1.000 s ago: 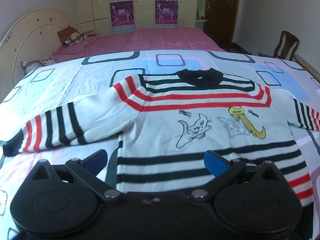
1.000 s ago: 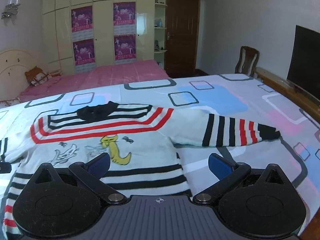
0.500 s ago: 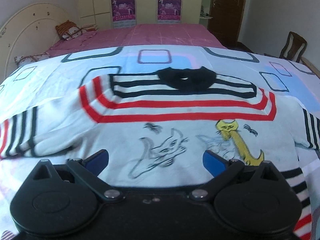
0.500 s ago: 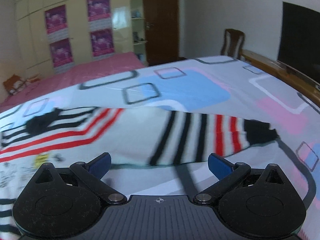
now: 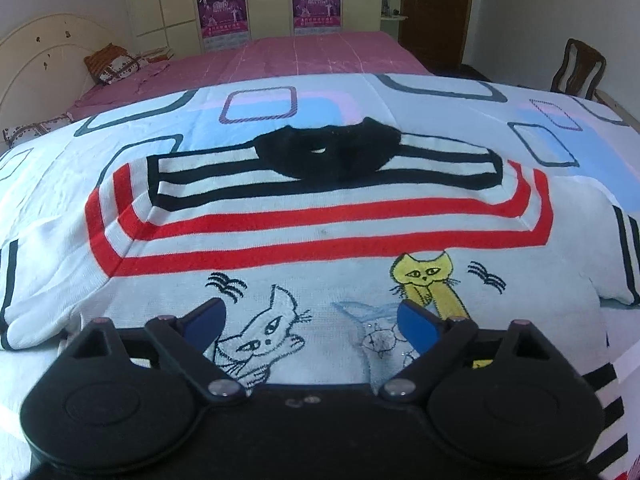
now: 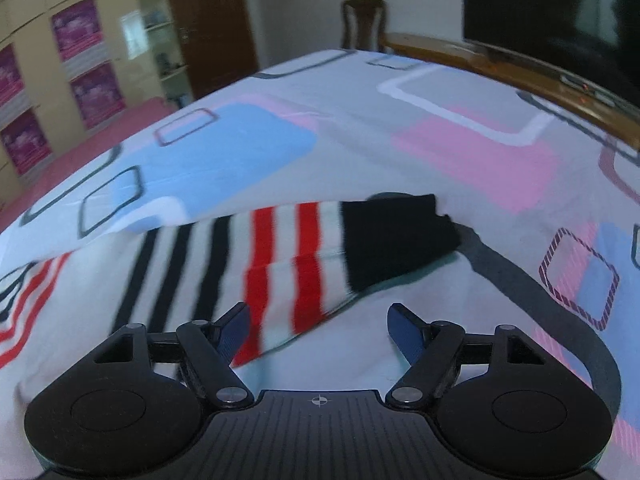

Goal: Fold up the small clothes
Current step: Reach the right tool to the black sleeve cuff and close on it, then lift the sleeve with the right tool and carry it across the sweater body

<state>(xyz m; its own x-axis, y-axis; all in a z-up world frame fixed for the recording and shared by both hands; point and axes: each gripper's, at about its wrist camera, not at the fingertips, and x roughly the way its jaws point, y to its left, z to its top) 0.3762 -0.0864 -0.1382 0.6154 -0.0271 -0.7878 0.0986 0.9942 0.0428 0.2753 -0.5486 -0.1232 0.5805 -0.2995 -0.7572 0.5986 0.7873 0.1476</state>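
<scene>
Sweater [image 5: 320, 232]: white knit with black and red stripes, lying flat and face up on the bedspread [image 5: 440, 92].
Left gripper [image 5: 310, 326]: jaws wide but closing, low over the sweater's chest; blue pads either side of the cat drawings, fabric beneath and between them, pads not pressing on it.
Right gripper [image 6: 318, 330]: jaws fairly wide and closing; the sleeve's [image 6: 280, 264] lower edge lies between the blue pads, not pinched as far as the blurred view shows.
Cat drawings: a white outlined cat [image 5: 264, 336] near the left pad, a yellow cat [image 5: 426, 280] just above the right pad, a faint pale one between them.
Collar [image 5: 328, 156]: black, at the far end of the sweater.
Cuff [image 6: 396, 236]: black, at the sleeve's end, resting on the bedspread.
Bedspread: pale with blue, pink and outlined squares, covering the bed.
Further out: pink bed [image 5: 304, 56], wardrobe with purple posters [image 5: 224, 12], wooden chair [image 5: 580, 66], dark door [image 5: 436, 4].
Containers: only the wardrobe, doors closed, contents hidden.
</scene>
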